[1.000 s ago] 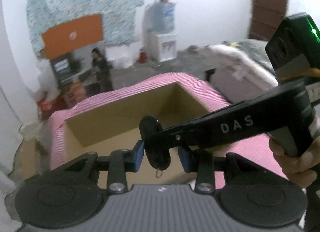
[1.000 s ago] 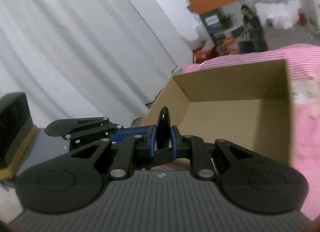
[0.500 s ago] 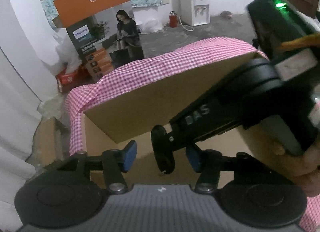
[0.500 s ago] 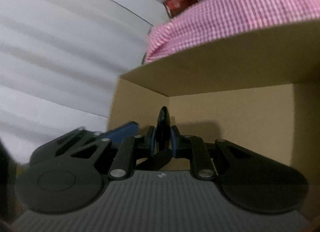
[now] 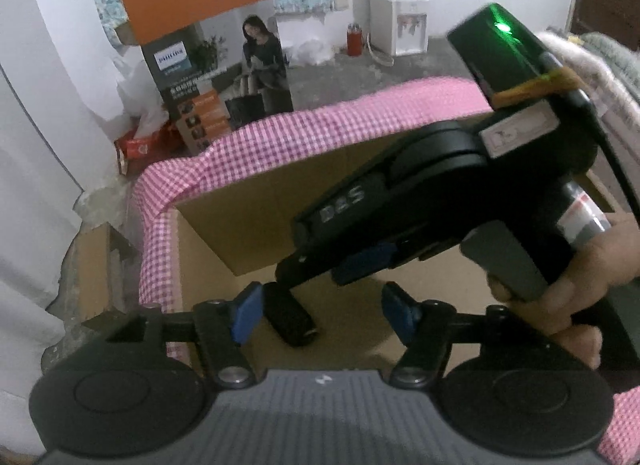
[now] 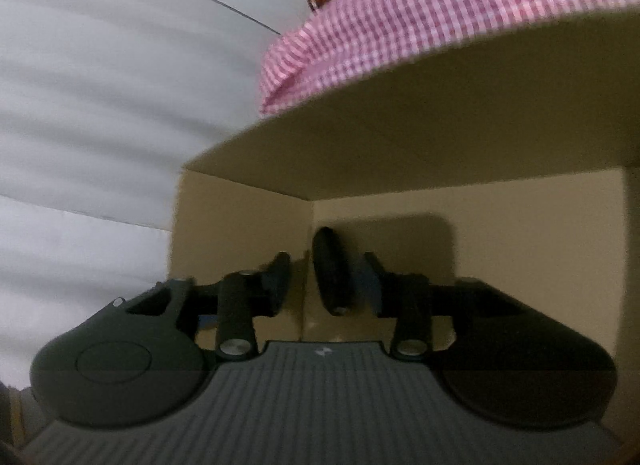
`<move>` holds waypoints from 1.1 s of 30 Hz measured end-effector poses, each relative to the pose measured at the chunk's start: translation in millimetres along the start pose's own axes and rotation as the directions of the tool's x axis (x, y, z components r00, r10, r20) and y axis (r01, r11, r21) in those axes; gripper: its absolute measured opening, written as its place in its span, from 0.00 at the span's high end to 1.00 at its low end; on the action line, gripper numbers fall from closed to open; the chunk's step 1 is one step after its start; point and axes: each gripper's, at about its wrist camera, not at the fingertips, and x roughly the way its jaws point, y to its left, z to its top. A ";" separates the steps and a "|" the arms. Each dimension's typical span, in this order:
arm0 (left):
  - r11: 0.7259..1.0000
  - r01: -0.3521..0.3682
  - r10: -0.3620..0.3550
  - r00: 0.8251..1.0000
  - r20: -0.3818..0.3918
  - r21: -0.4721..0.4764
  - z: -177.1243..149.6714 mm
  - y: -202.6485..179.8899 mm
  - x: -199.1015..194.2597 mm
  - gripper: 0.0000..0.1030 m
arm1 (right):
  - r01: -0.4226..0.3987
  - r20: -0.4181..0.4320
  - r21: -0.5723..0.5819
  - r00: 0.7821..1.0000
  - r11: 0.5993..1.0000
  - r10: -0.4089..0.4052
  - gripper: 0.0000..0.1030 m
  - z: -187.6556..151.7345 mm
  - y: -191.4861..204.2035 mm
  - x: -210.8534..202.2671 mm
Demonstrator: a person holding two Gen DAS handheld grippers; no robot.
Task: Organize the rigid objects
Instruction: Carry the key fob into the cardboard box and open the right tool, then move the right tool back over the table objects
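A small black oval key fob (image 5: pixel 291 317) lies loose inside an open cardboard box (image 5: pixel 256 221) on a pink checked cloth (image 5: pixel 280 137). In the right wrist view the fob (image 6: pixel 331 271) sits between the spread fingers of my right gripper (image 6: pixel 326 283), close to the right finger and free of the left one. My right gripper (image 5: pixel 352 265) reaches down into the box in the left wrist view, open. My left gripper (image 5: pixel 320 315) is open and empty, hovering at the box's near edge with the fob between its fingertips' line of sight.
A box flap (image 6: pixel 400 133) hangs over the right gripper. White curtains (image 6: pixel 100 105) stand to the left. An orange and grey display carton (image 5: pixel 216 77), a water dispenser (image 5: pixel 398 21) and a bare floor lie beyond the table.
My right gripper has lowered into the box and opened, letting go of the key fob, which now rests in the box. My left gripper has opened wider.
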 end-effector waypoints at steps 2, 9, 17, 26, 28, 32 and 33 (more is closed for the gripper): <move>1.000 0.005 -0.004 0.999 0.036 -0.011 -1.4 0.6 -16.4 0.31 | -0.010 0.033 -0.013 0.999 1.000 0.011 0.54 -5.0 5.5 -16.0; 0.998 0.046 -0.038 0.982 0.184 -0.038 -15.3 -6.4 -95.3 0.23 | -0.068 0.184 -0.119 0.979 0.991 0.090 0.54 -52.5 27.0 -120.3; 0.986 0.165 -0.160 0.949 0.272 0.008 -66.5 -51.4 -159.1 0.18 | -0.054 0.335 -0.280 0.930 0.958 0.150 0.54 -165.6 14.3 -255.1; 0.941 0.332 -0.339 0.930 0.141 0.072 -138.2 -135.1 -120.0 0.27 | 0.125 0.296 -0.264 0.954 0.956 -0.043 0.56 -270.3 -54.7 -229.0; 0.937 0.336 -0.344 0.934 0.100 0.096 -148.3 -149.9 -103.7 0.34 | 0.155 0.267 -0.269 0.960 0.951 -0.081 0.61 -276.0 -64.1 -214.4; 0.939 0.324 -0.331 0.942 0.051 0.113 -155.6 -167.8 -71.3 0.47 | 0.195 0.213 -0.300 0.968 0.934 -0.134 0.66 -272.6 -64.0 -187.2; 0.940 0.323 -0.330 0.943 0.051 0.111 -155.0 -169.0 -64.9 0.47 | 0.199 0.199 -0.306 0.970 0.931 -0.141 0.69 -266.8 -63.7 -179.3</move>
